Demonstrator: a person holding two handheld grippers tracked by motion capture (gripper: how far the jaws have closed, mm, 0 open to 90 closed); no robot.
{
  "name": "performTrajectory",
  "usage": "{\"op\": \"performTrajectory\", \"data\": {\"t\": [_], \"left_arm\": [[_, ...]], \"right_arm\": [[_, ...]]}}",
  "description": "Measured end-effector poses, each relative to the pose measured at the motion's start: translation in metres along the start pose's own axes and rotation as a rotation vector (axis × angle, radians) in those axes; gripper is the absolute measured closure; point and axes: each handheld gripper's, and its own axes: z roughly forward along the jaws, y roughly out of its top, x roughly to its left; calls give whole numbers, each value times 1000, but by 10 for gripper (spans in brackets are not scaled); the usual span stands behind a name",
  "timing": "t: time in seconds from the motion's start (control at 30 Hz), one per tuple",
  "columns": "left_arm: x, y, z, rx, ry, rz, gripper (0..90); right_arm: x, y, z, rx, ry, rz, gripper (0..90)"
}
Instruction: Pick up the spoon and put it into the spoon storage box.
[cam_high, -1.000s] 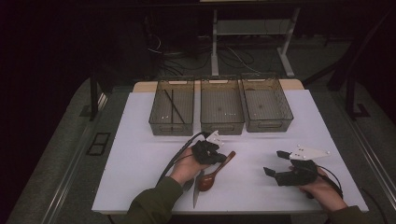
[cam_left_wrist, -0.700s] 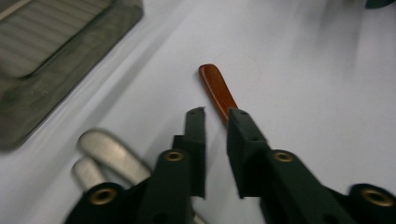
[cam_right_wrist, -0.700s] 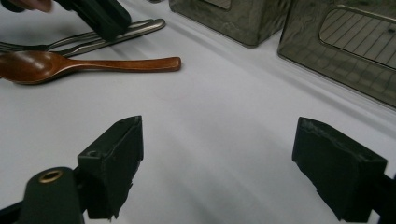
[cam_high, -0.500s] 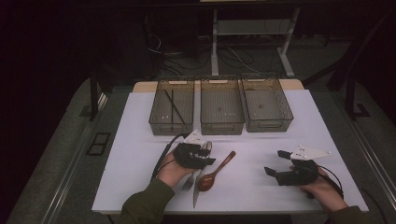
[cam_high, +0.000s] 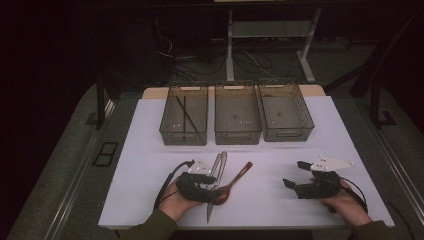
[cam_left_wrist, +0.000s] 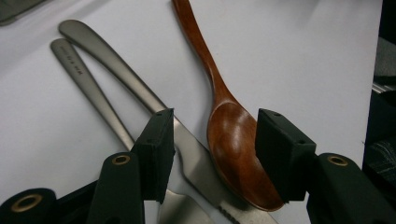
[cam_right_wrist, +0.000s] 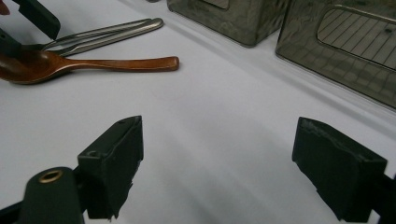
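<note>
Our left tongs (cam_left_wrist: 212, 154) sit spread around the wooden spoon (cam_left_wrist: 233, 140); right tongs (cam_right_wrist: 233, 168) spread, empty. Nothing lifted yet.

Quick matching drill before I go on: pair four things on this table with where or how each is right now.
Things:
1. wooden spoon
2. knife
3. left bin
4. right gripper

States:
A. holds thin dark sticks
B. open over bare table
C. bowl between the left gripper's open jaws
D. metal, lying beside the spoon

Pairs: 1-C, 2-D, 3-A, 4-B
</note>
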Motion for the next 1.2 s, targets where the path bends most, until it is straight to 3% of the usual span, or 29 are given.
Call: {"op": "performTrajectory", "data": {"t": [0.17, 0.2, 0.43, 0.53, 0.9, 1.03, 1.1, 1.2], "left_arm": [[-3, 0, 5, 24, -4, 20, 464], [-5, 0, 6, 19, -4, 2, 464], [-7, 2, 9, 37, -12, 43, 464], [-9, 2, 11, 42, -10, 39, 464], [-17, 4, 16, 71, -5, 107, 468], [-23, 3, 21, 62, -2, 88, 476], [-21, 4, 21, 81, 2, 121, 479], [-23, 4, 21, 83, 5, 109, 485]], "right_arm": [[0, 0, 0, 0, -1, -2, 158], [0, 0, 0, 0, -1, -1, 158], [0, 0, 0, 1, 0, -1, 158], [0, 0, 0, 1, 0, -1, 158], [0, 0, 0, 1, 0, -2, 158], [0, 0, 0, 1, 0, -2, 158], [0, 0, 0, 2, -1, -3, 158], [0, 0, 0, 1, -1, -3, 158]]}}
